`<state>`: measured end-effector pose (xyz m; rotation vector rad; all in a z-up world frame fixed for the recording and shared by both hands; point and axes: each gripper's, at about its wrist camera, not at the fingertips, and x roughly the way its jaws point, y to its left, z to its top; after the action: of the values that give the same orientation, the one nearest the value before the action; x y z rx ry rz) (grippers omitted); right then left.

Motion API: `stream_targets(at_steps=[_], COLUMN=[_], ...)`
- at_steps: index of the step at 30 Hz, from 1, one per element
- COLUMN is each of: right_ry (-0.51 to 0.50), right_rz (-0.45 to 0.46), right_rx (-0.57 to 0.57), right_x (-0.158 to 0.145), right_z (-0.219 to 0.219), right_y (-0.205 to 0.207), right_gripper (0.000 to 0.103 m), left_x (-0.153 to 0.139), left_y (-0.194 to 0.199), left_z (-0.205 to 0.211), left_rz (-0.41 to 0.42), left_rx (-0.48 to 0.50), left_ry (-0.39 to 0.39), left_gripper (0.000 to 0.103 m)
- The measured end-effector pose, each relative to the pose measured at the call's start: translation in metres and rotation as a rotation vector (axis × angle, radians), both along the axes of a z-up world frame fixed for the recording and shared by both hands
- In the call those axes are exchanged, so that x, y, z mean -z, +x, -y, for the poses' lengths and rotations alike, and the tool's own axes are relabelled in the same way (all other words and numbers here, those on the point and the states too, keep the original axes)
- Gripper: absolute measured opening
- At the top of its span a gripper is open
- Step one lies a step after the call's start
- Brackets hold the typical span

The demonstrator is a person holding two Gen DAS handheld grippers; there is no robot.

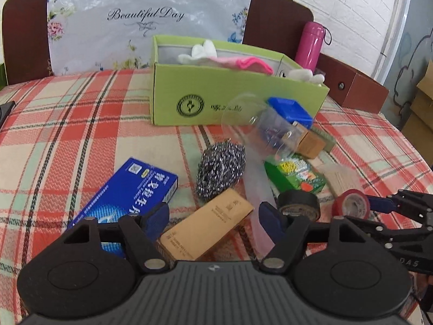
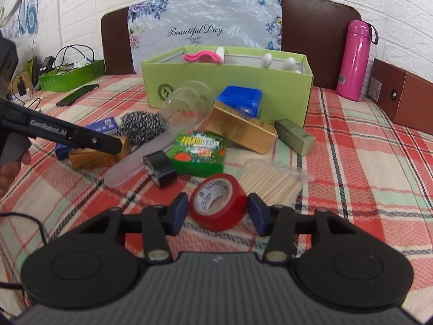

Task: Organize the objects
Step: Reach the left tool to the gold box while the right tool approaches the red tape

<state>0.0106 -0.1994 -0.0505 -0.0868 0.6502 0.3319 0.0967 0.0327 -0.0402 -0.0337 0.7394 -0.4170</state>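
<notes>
A red tape roll (image 2: 217,203) lies on the plaid cloth, and my right gripper (image 2: 217,211) is shut on it, one blue pad against each side. In the left wrist view the same red roll (image 1: 350,205) sits at the right with one blue finger (image 1: 380,205) beside it. My left gripper (image 1: 215,219) stands open around a flat brown box (image 1: 205,227), with a gap at the right pad. The left gripper's black arm (image 2: 67,135) reaches over that brown box (image 2: 92,159). The green open box (image 1: 238,103) holding gloves stands behind.
Clutter fills the middle: black tape (image 2: 161,169), steel wool (image 1: 220,170), blue carton (image 1: 130,192), green packet (image 2: 199,154), clear cup (image 2: 186,105), gold box (image 2: 240,130), cotton swabs (image 2: 270,184). A pink bottle (image 2: 354,62) and brown case (image 2: 406,100) stand far right. A phone (image 2: 77,94) lies far left.
</notes>
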Motion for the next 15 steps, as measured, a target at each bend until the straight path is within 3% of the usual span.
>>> stream_targets(at_steps=[3, 5, 7, 9, 11, 15], right_ry=[0.084, 0.164, 0.234, 0.282, 0.253, 0.186], right_rz=[-0.055, -0.105, -0.152, -0.184, -0.172, -0.123], right_rx=[0.010, 0.016, 0.016, 0.003, 0.014, 0.023], right_x=[-0.003, -0.004, -0.004, -0.003, -0.002, -0.004], right_z=[0.010, 0.018, 0.026, 0.031, 0.030, 0.024], right_y=[-0.004, -0.006, -0.008, -0.012, -0.019, -0.025], right_gripper=[0.048, 0.047, 0.044, 0.044, 0.046, 0.059], left_x=[0.004, 0.003, 0.002, 0.001, 0.001, 0.000], left_y=[-0.005, -0.011, -0.020, -0.034, -0.047, -0.047], left_z=[-0.001, -0.001, 0.002, 0.010, 0.018, 0.023], left_rz=[-0.010, -0.024, -0.047, -0.057, -0.048, -0.048], left_rx=[-0.014, -0.024, -0.007, 0.024, 0.039, -0.001], left_ry=[0.009, 0.000, -0.015, -0.011, 0.003, -0.012], left_gripper=[0.065, 0.048, 0.039, 0.039, 0.041, 0.058])
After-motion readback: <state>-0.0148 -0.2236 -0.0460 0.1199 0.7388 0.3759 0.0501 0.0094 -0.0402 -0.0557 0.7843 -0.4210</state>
